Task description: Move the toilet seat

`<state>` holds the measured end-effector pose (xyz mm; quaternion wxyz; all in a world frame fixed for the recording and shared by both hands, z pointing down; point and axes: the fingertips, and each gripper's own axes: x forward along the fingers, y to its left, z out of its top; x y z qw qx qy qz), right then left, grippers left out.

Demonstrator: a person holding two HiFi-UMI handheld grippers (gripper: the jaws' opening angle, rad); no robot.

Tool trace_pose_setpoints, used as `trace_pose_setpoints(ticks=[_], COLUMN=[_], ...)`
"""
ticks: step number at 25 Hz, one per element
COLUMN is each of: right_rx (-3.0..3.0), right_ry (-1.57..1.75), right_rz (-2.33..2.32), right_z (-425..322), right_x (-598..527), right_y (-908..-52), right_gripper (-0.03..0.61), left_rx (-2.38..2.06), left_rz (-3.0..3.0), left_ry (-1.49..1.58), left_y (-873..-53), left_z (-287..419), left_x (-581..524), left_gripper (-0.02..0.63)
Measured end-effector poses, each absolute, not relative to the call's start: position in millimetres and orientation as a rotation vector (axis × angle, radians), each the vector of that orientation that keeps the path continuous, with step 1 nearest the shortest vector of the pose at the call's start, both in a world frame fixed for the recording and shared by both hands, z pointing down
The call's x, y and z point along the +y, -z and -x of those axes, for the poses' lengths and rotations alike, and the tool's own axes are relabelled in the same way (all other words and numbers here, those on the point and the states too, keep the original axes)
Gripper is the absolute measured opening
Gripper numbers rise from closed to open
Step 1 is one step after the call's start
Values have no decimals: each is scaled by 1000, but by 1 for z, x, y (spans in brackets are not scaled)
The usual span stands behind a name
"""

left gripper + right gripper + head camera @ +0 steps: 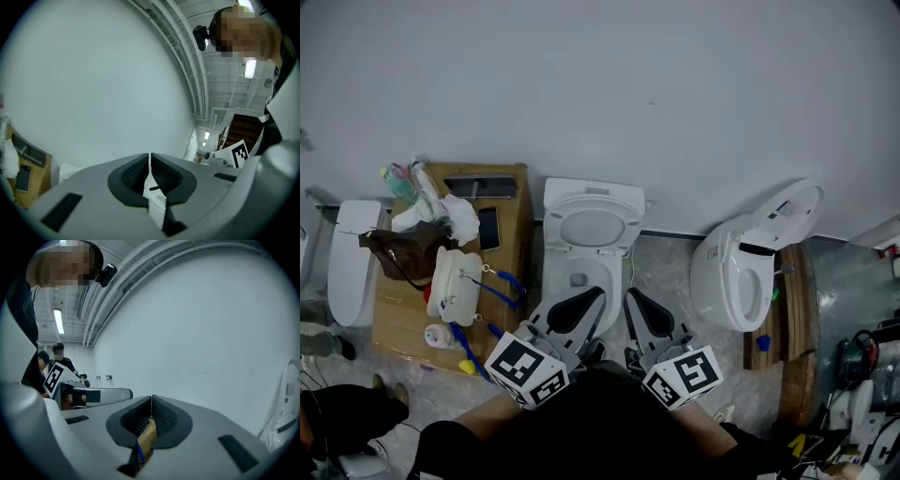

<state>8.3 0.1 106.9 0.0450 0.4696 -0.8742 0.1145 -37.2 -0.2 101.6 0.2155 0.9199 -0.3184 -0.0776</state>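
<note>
1. Right now my left tongs [592,300] and right tongs [636,302] are both pressed together, empty, near the bowl [577,279]; the toilet seat [592,228] looks raised behind.
2. Closed tips might slip, dropping it.

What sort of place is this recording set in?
Probably a workshop or test hall, not a real bathroom. Several toilets stand unenclosed along a plain wall, a cluttered wooden stand sits between two, and the left gripper view shows a high industrial ceiling.

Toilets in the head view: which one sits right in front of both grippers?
The middle toilet, upright between the wooden cabinet and the tilted toilet; the left toilet stands farther aside.
</note>
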Motion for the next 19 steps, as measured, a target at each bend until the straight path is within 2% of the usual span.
trace_pose_setpoints(ticks=[19], right_rx=[-2679], right_ry=[-345], right_rz=[-1487], right_z=[-9], right_x=[-21], right_y=[-108], right_gripper=[32], left_rx=[-895], left_rz=[-2555], left_ry=[237], left_y=[-105], left_z=[53], left_x=[-20], left_gripper=[29])
